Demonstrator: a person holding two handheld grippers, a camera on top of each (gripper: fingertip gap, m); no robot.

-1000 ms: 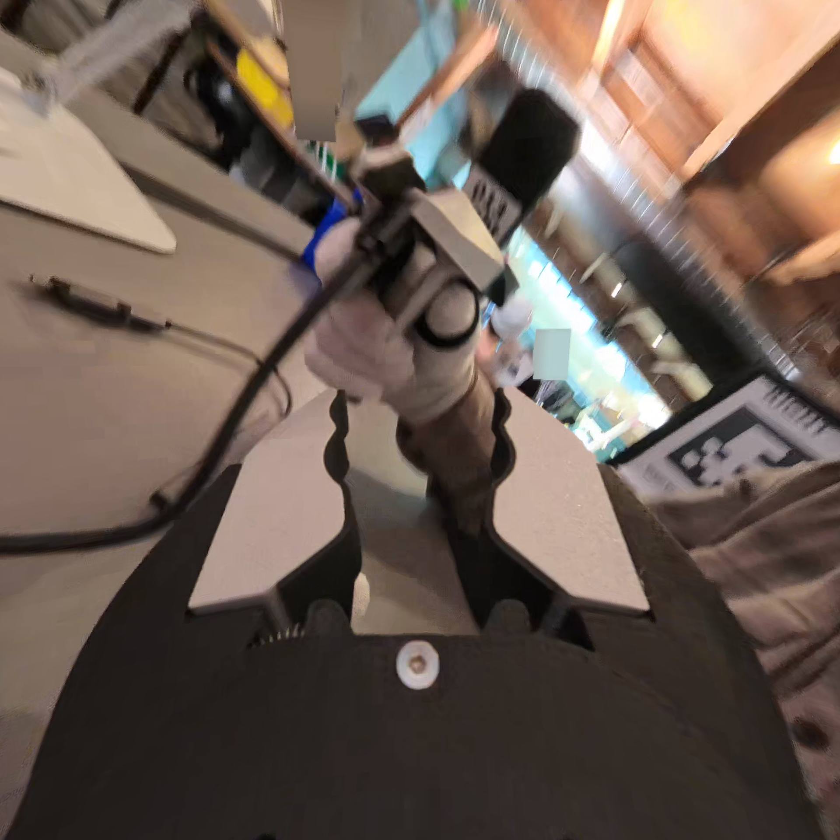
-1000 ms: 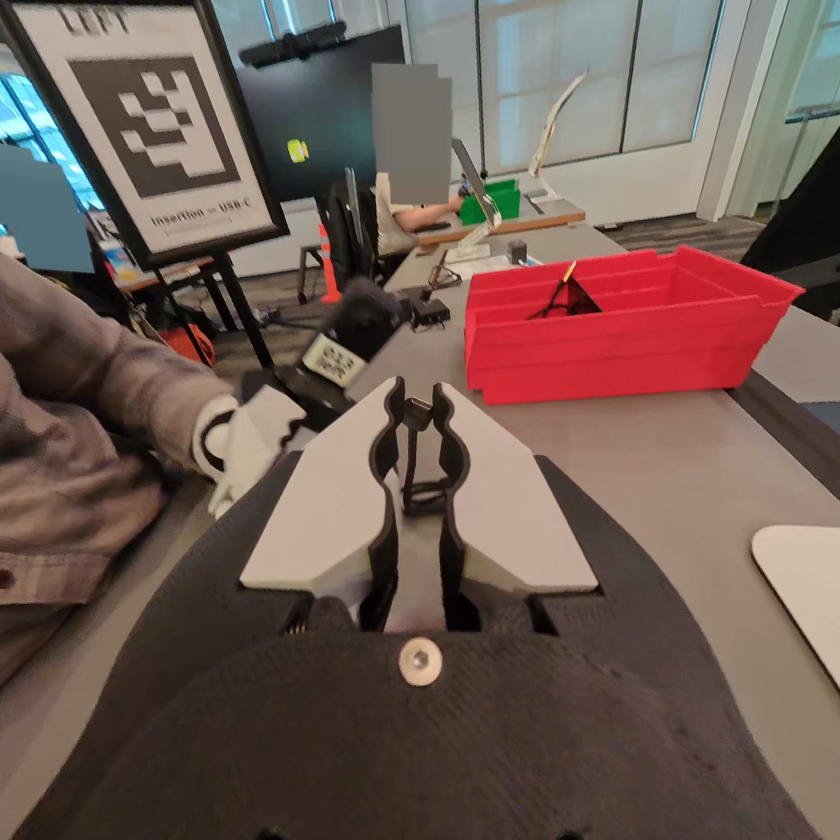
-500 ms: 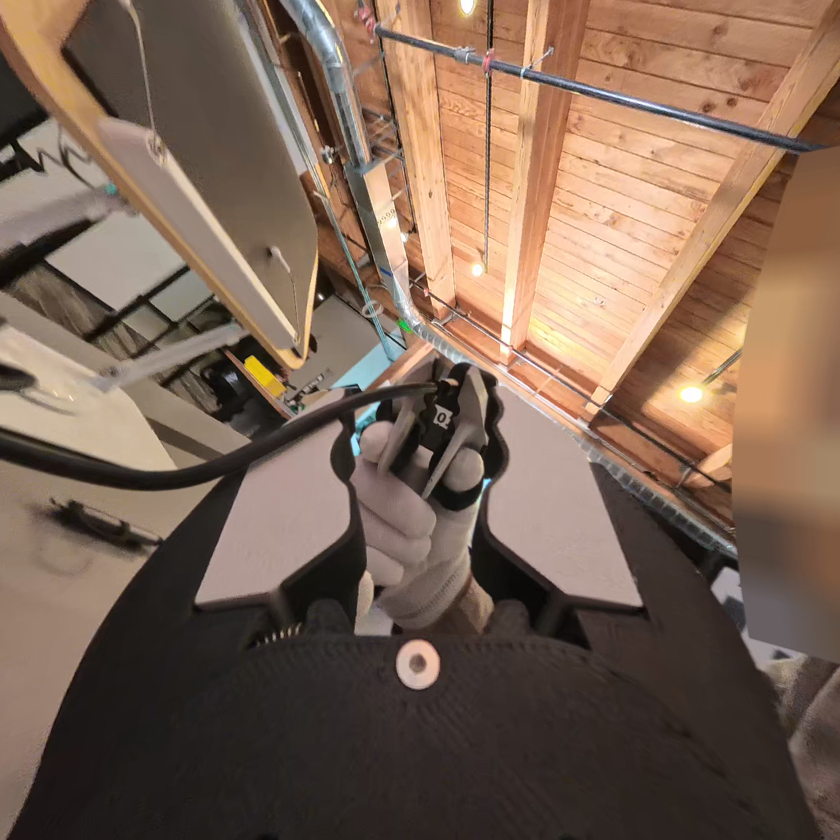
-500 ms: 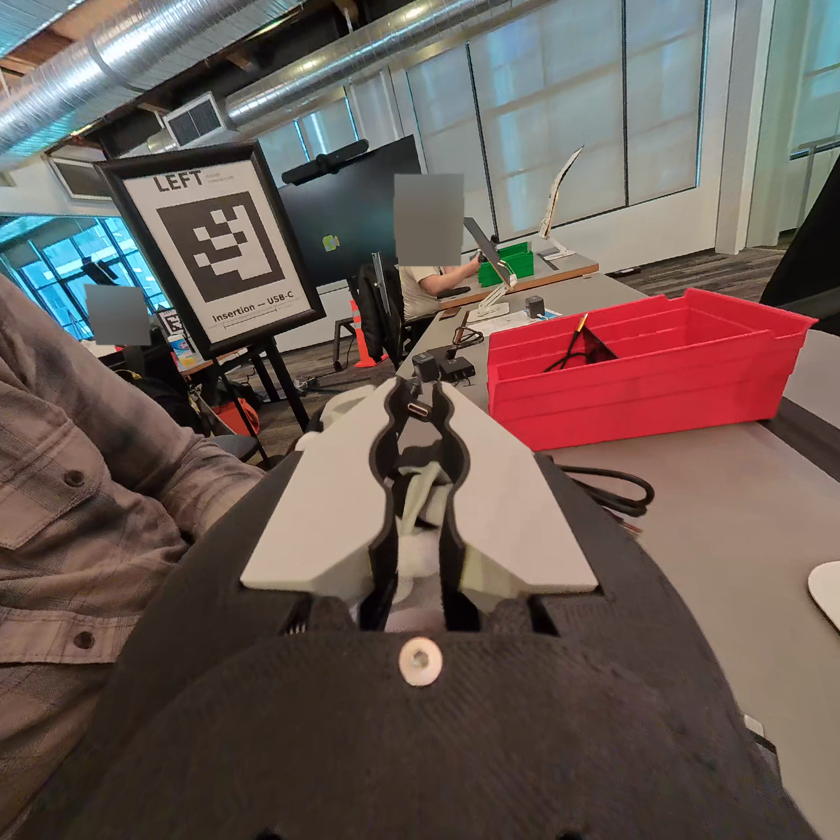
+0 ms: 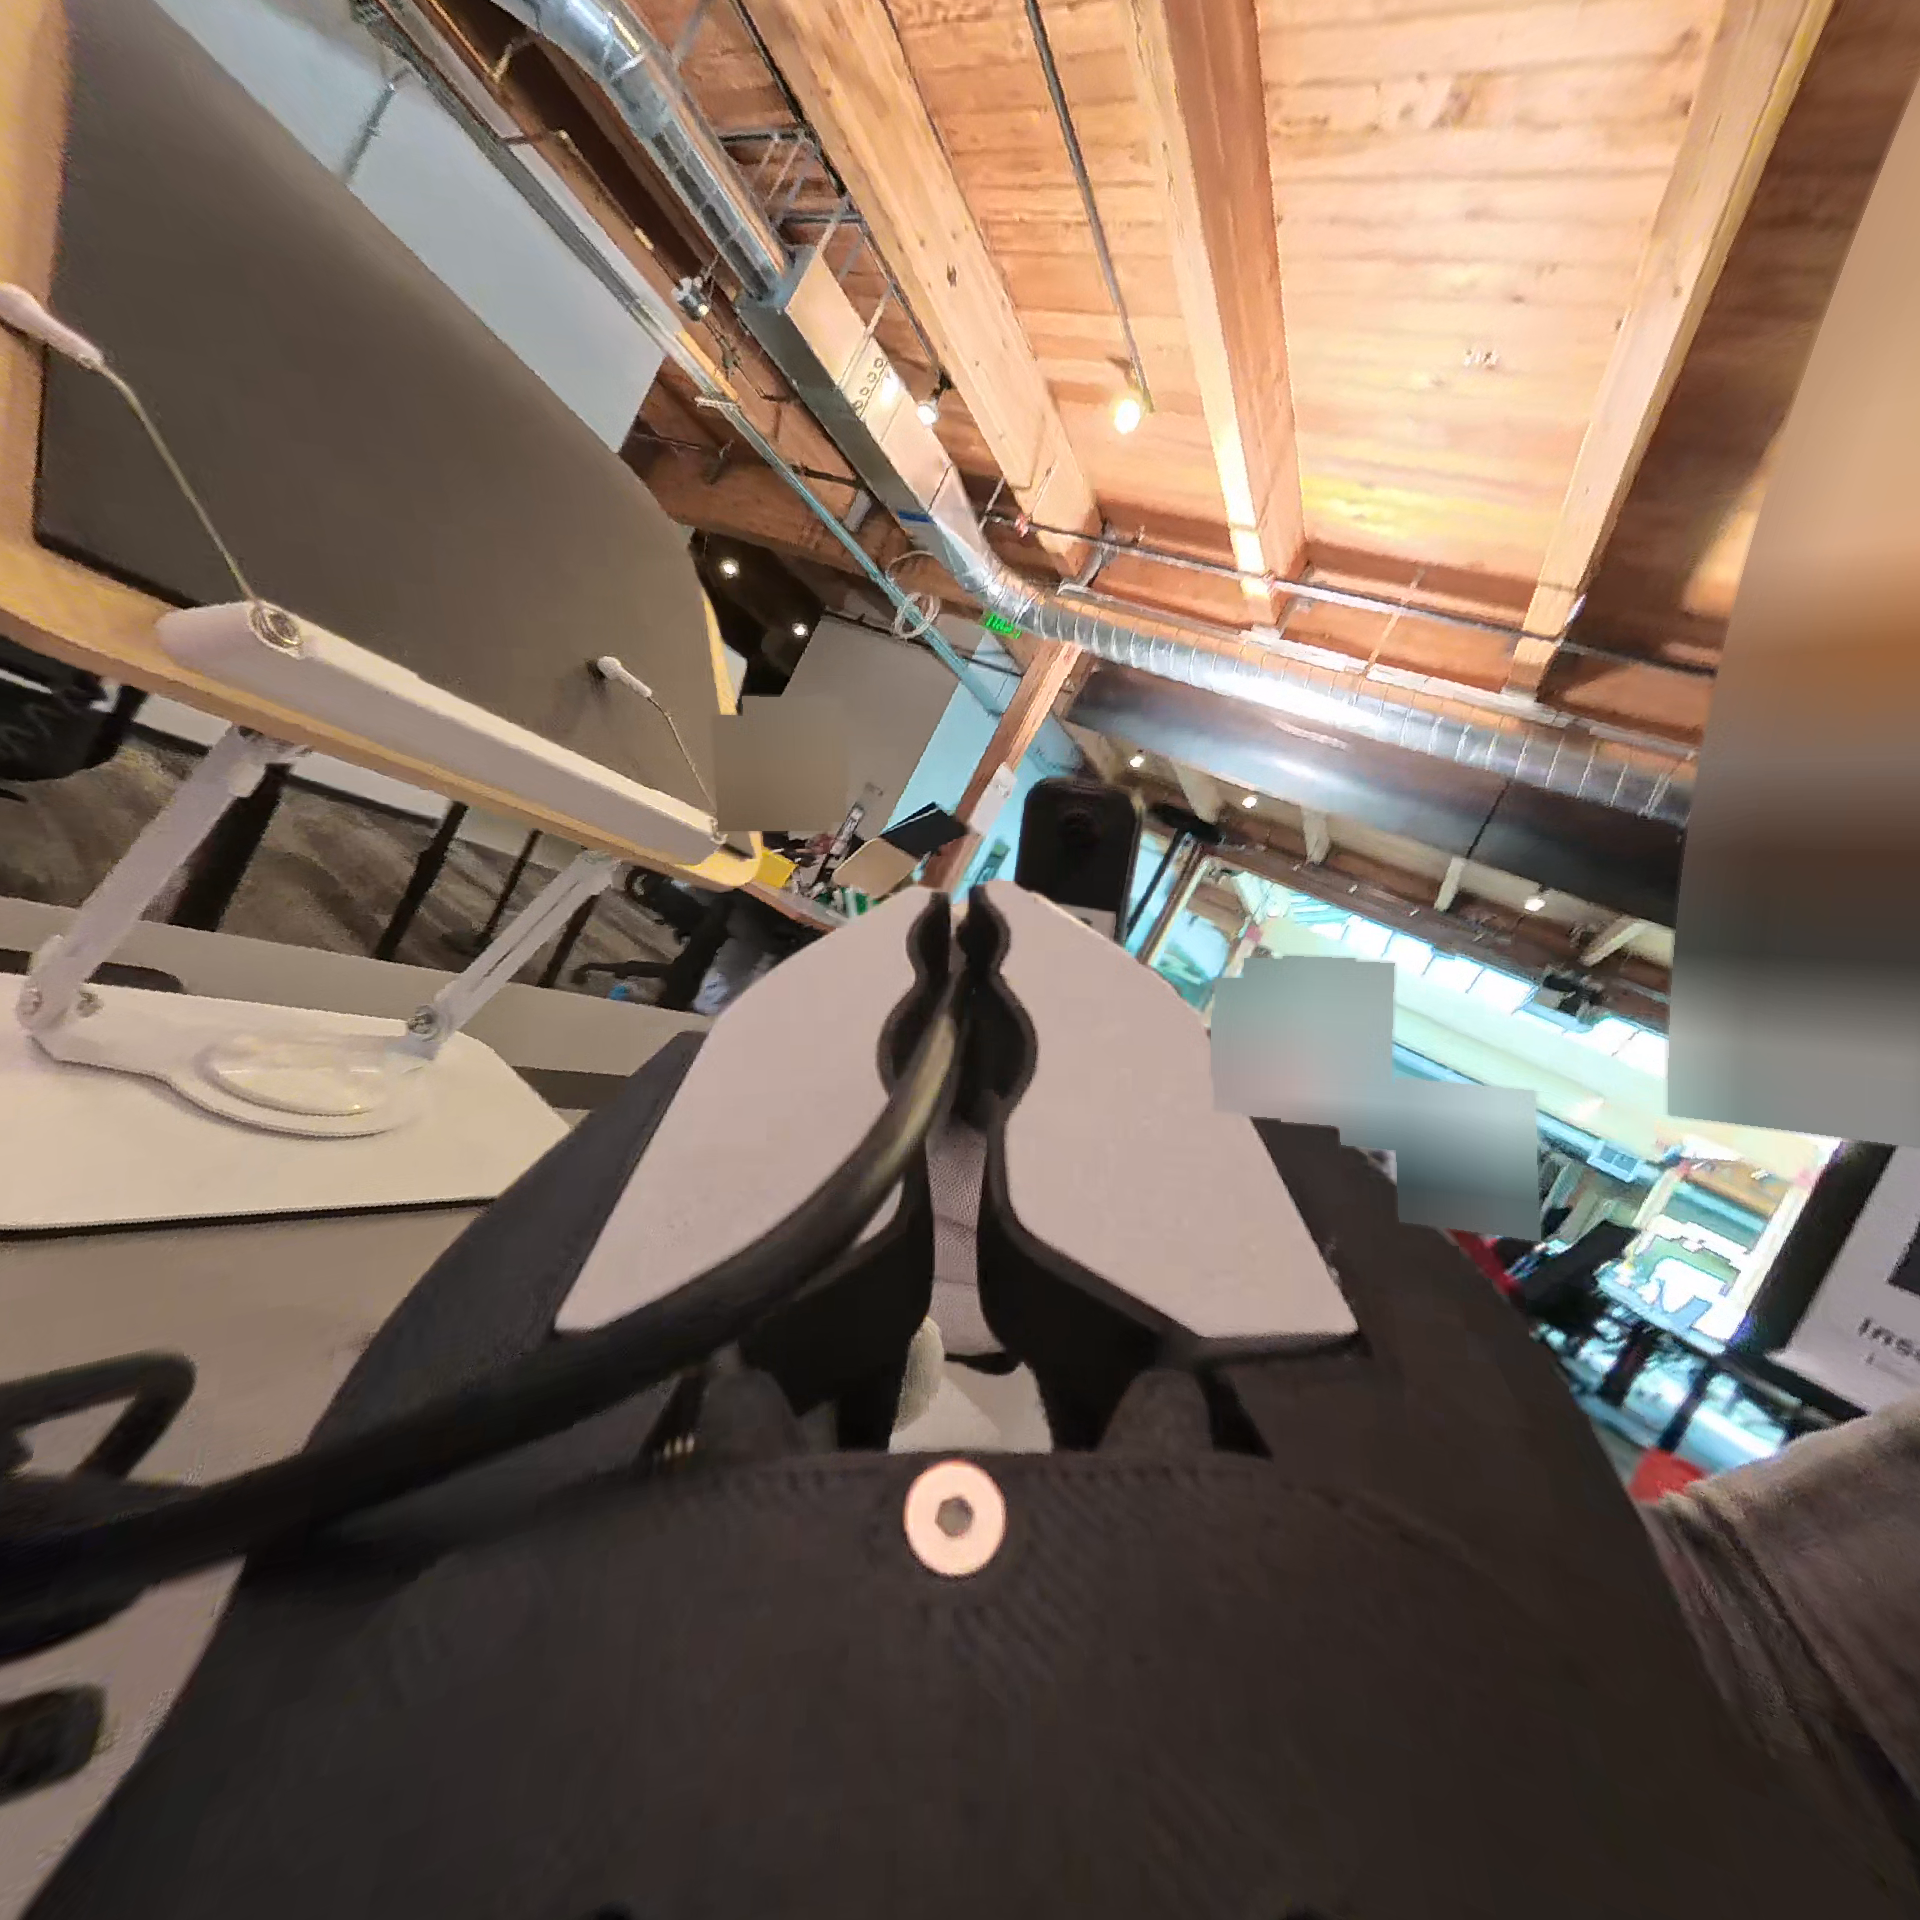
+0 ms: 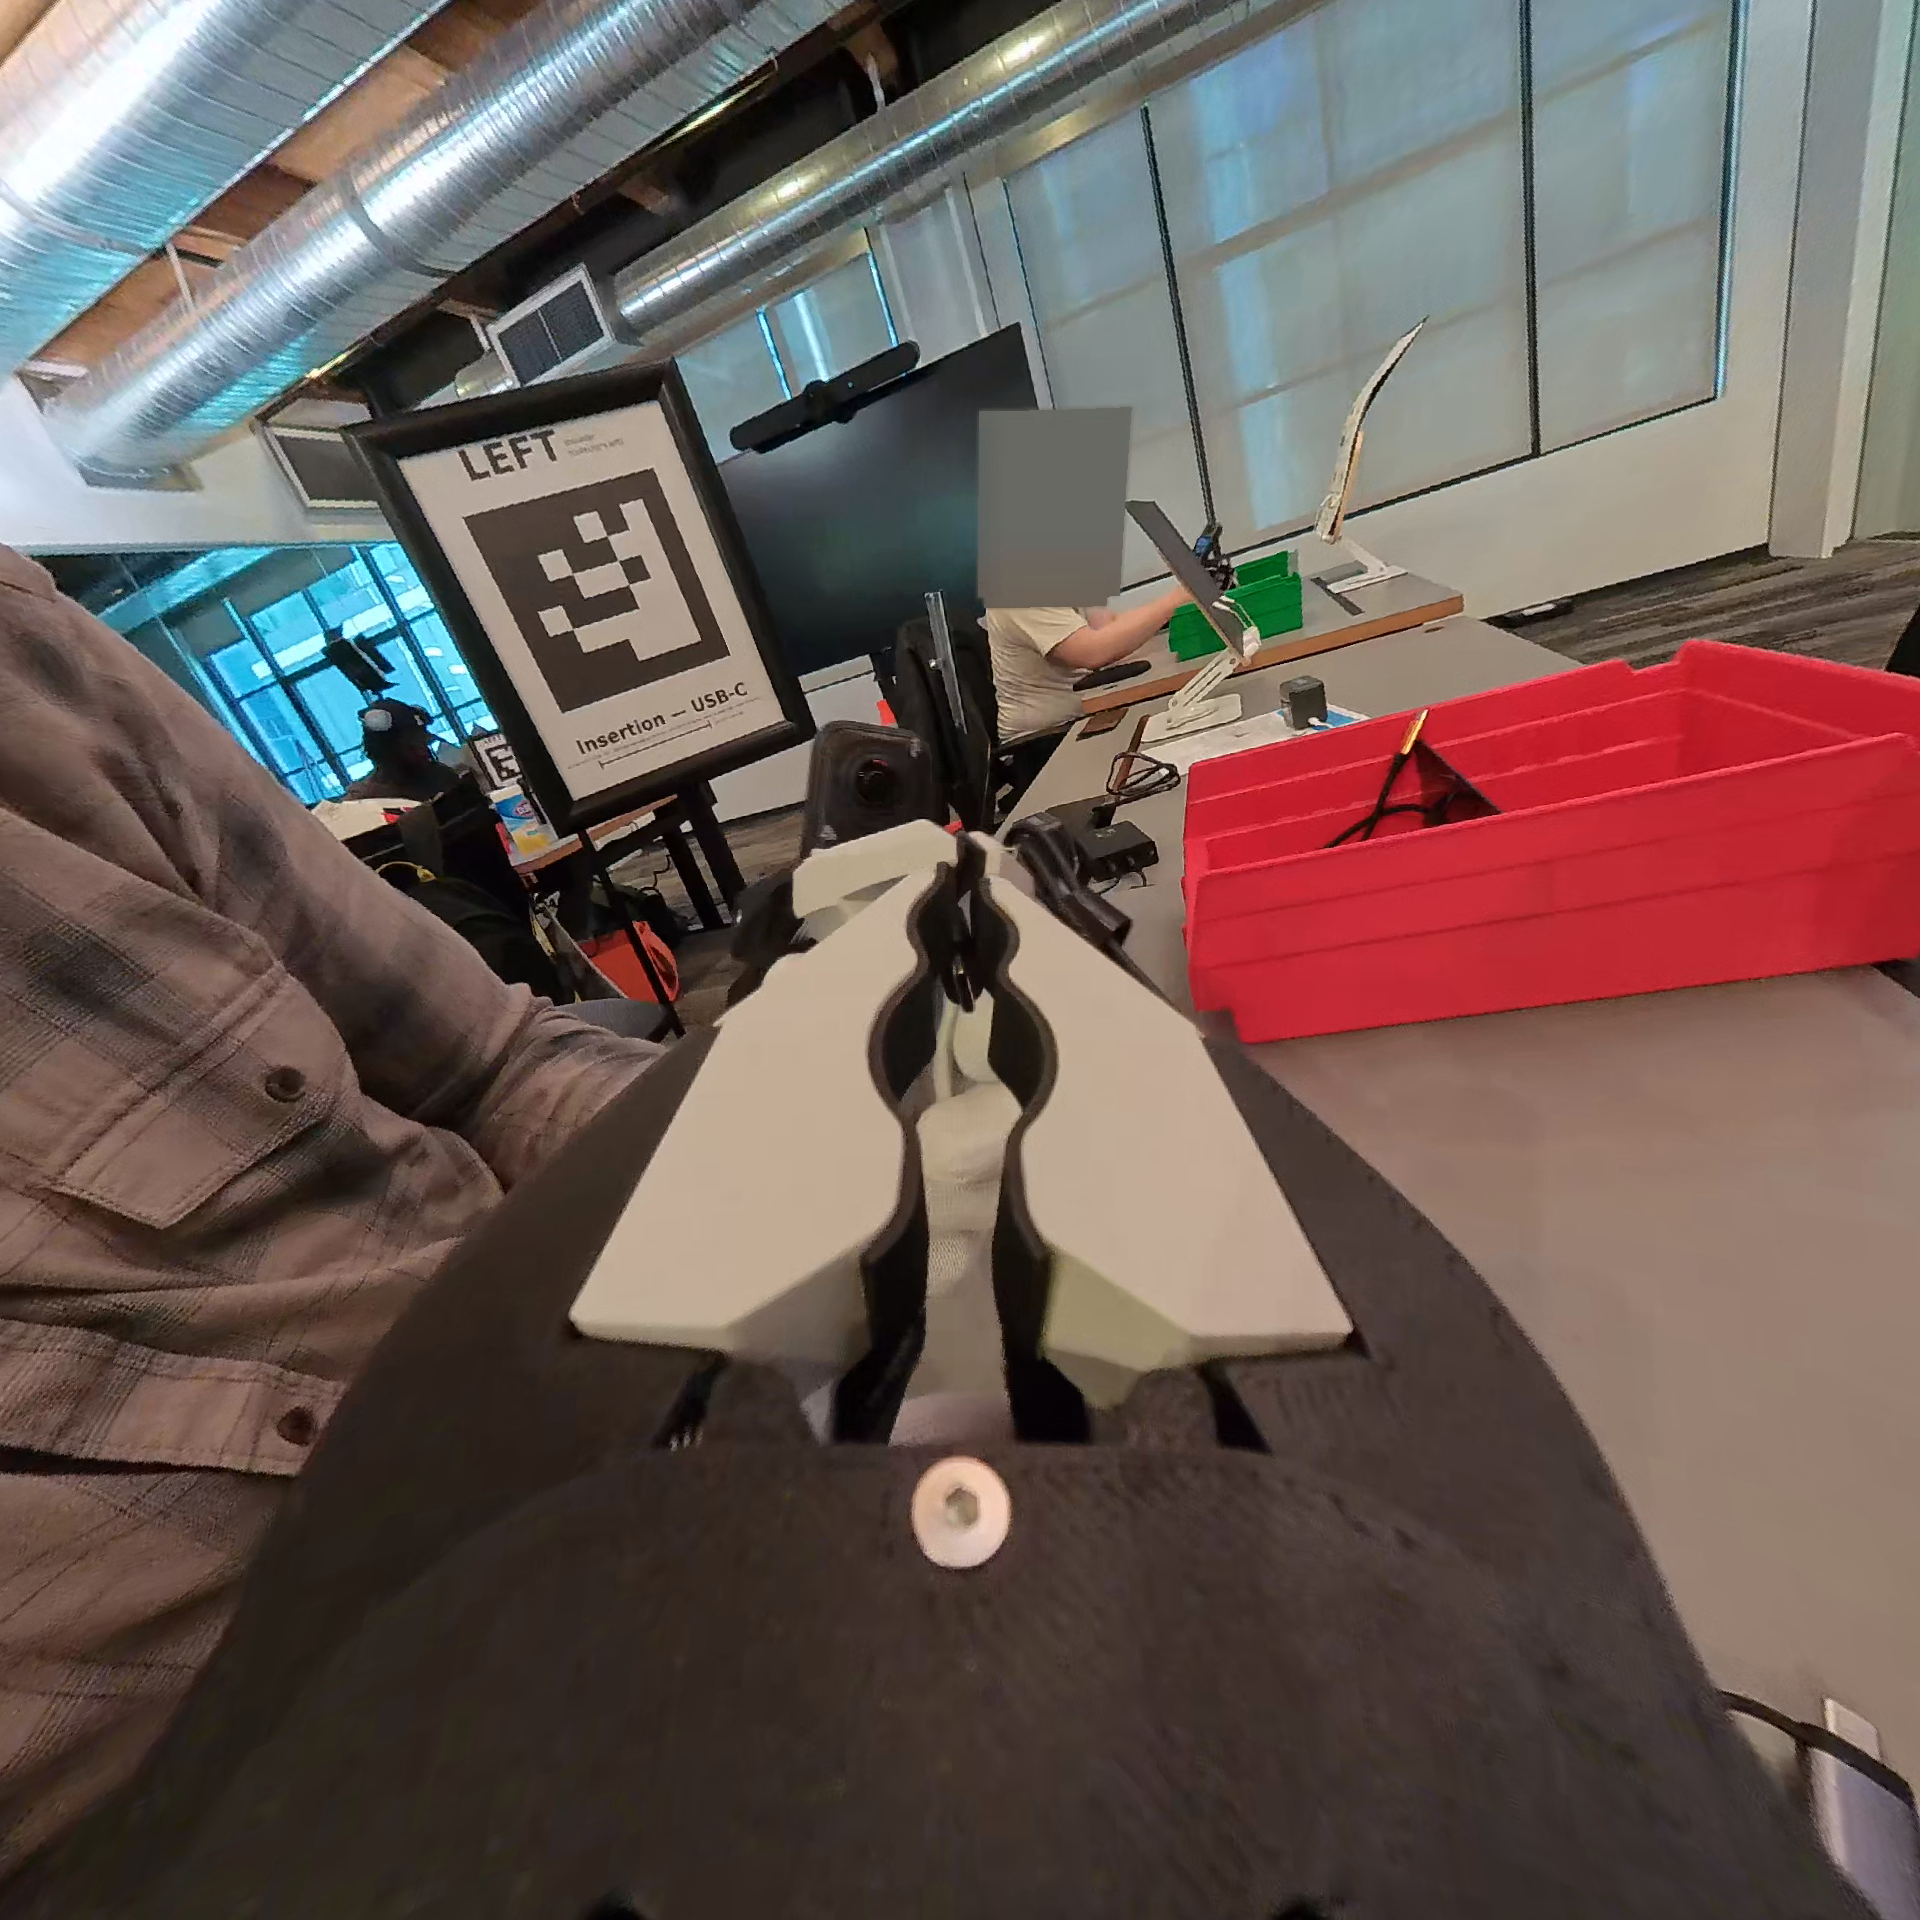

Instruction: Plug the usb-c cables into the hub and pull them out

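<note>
In the left wrist view my left gripper is shut on a black usb-c cable, which runs out of the jaws down to the left over the grey table. In the right wrist view my right gripper is shut on a thin black plug end, mostly hidden between the fingers. The two grippers meet tip to tip above the table: the left gripper's white fingers sit right at my right tips. A grey piece with a cable, possibly the hub, lies at the bottom right edge.
A red bin stands on the table to the right, with a black adapter beside it. A white stand on a white pad is at the left. A framed sign and a grey shirt sleeve are at the left. My left and right fingertips are right by each other.
My left gripper was open and is now shut on the black cable. Both grippers tilted upward and came together tip to tip. The right gripper stayed shut.
</note>
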